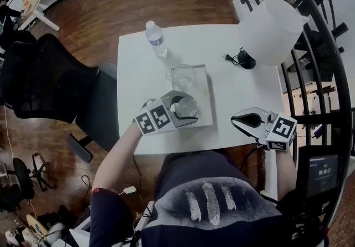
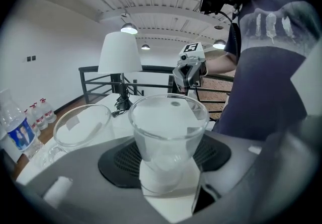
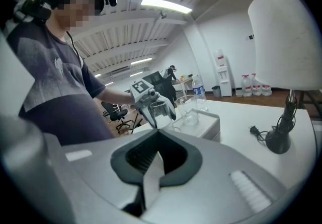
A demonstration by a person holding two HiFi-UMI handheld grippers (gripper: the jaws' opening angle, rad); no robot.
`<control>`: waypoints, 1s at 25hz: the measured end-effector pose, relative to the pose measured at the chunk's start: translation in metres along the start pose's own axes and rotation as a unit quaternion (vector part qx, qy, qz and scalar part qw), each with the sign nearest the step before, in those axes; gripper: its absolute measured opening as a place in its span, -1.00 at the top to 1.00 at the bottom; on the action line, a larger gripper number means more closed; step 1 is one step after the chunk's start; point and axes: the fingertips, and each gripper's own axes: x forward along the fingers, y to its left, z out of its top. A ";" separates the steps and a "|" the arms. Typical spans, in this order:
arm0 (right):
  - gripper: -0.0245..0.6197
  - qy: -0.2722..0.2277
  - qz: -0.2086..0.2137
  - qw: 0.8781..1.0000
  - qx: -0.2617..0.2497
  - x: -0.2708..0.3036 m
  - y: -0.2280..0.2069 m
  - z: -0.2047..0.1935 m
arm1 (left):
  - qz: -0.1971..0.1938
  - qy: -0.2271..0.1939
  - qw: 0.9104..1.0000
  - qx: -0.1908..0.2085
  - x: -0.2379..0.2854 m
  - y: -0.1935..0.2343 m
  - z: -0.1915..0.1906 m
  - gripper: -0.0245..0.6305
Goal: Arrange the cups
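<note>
One glass cup [image 1: 183,76] stands on the tray [image 1: 208,93] at mid-counter [image 1: 244,90]. The left gripper [image 1: 191,110] has its jaws clamped on a second cup [image 2: 168,122] over the tray's near end; whether it is arriving or leaving is unclear. The right gripper [image 1: 234,120] rests near the front edge, jaws together and empty.

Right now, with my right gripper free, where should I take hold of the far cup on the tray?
Probably the far cup's rim wall on its right side, coming in from the right over the tray. It stands upright with an open mouth, its handle seems to jut left, and the left gripper holds the near cup just in front of it.
</note>
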 end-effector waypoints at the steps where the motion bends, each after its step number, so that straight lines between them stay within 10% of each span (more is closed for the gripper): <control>1: 0.91 0.000 -0.001 1.000 0.000 -0.001 0.000 0.000 | 0.002 -0.003 1.000 -0.003 0.001 0.001 0.000 0.03; 18: 0.91 0.001 0.014 1.000 0.004 0.004 0.007 0.004 | 0.009 -0.004 1.000 0.006 0.006 0.000 0.001 -0.01; 25: 0.91 -0.001 0.012 1.000 0.001 0.005 0.005 0.007 | 0.015 -0.036 0.999 -0.020 -0.001 0.002 0.015 -0.48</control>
